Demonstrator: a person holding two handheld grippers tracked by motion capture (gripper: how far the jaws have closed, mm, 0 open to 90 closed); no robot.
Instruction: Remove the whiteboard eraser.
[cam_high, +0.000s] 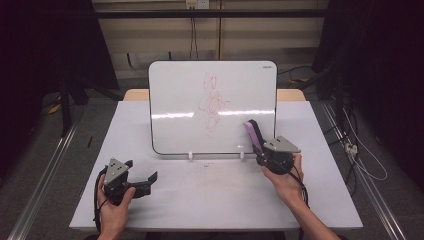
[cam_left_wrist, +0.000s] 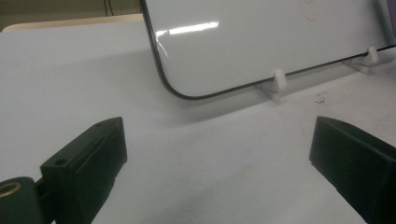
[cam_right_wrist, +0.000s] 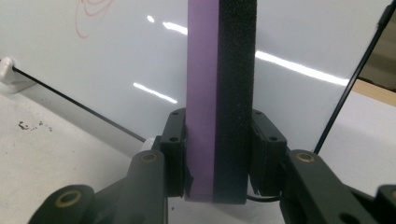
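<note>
Right gripper (cam_right_wrist: 215, 154) clamps the eraser (cam_right_wrist: 219, 93) before the whiteboard (cam_high: 180, 100); left gripper (cam_left_wrist: 215, 158) gapes.

black jaws, grey three-cornered plates, brass screws

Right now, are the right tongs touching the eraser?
Touching. The right gripper view shows the right tongs shut on the eraser, with a jaw pressed flat against each side and no gap.

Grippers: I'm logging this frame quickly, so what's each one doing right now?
Left tool: open, holding nothing, above the table.
Right tool: shut on the eraser, near the whiteboard.
</note>
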